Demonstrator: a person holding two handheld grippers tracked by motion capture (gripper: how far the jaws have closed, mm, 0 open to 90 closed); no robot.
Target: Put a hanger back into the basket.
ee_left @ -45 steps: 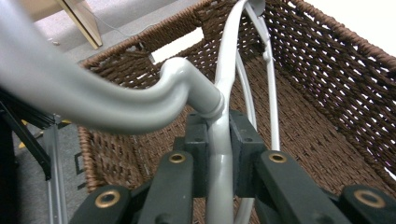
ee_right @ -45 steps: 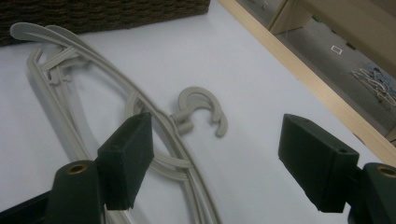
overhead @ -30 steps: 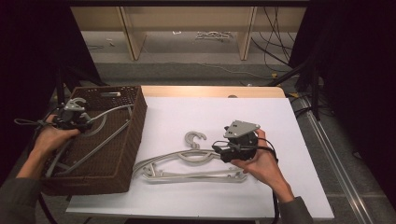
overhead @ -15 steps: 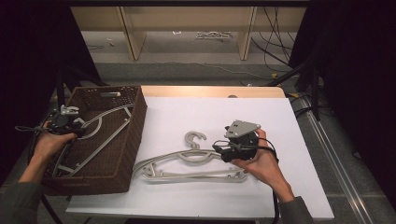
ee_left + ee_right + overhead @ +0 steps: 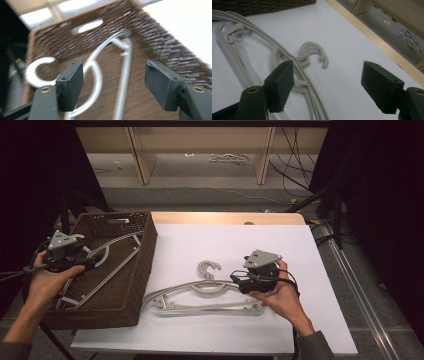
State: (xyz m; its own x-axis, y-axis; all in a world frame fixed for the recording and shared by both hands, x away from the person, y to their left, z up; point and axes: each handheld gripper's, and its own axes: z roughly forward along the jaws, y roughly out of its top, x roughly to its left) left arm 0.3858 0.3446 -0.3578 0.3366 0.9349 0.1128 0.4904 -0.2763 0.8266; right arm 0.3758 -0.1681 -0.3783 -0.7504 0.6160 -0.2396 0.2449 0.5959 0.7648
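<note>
— Beyond the white table (image 5: 260,240)?
— Grey floor (image 5: 200,195), lit brightly; wooden shelf legs (image 5: 140,155) standing on it, cables (image 5: 295,167) trailing at right.
— And the sides?
— Dark, black drapes (image 5: 380,195) left and right. Pale wooden edge (image 5: 225,218) along the table's far side.

Bright centre, dark surroundings

Overhead light falls evenly on the white surface (image 5: 210,330), with soft shadows; its sides sink into black. The left gripper view is motion-blurred, the right gripper view sharp.
</note>
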